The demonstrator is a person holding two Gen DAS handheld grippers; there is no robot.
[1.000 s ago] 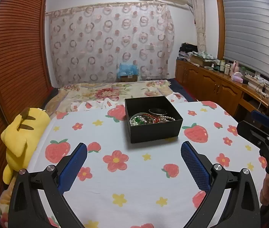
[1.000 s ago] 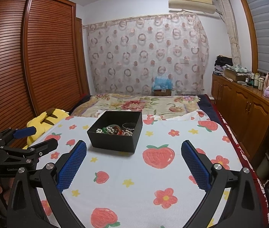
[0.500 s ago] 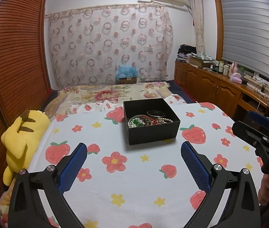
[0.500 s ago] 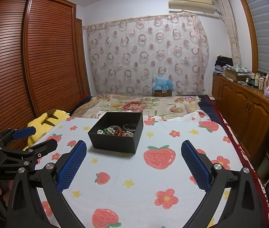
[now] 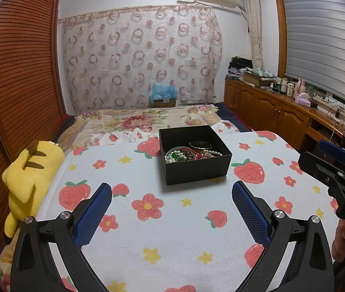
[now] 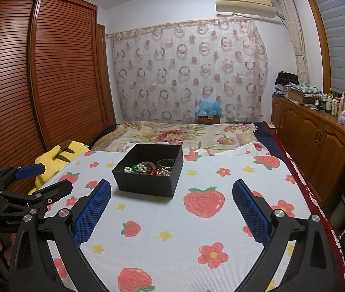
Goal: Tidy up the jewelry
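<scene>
A black open box [image 5: 196, 170] [image 6: 145, 183] sits on the strawberry-print cloth [image 5: 162, 231] [image 6: 196, 231]. Inside lies tangled jewelry [image 5: 187, 154] [image 6: 148, 169]: pearl strands, green beads, red pieces and a dark bangle. My left gripper [image 5: 171, 196] stands open a little short of the box, with nothing between its blue pads. My right gripper [image 6: 171, 196] is also open and empty, with the box ahead and slightly left. Each gripper shows at the edge of the other's view, held by a hand.
A yellow plush toy [image 5: 28, 177] [image 6: 58, 158] lies at the cloth's left edge beside the louvred wardrobe [image 6: 38, 85]. Behind the box is a floral bedspread [image 5: 143, 119]. Wooden cabinets [image 6: 318, 141] with bottles run along the right wall.
The left wrist view has drifted slightly, so the box sits a touch further right and lower. The right view rose a little. Both grippers stay open and empty.
</scene>
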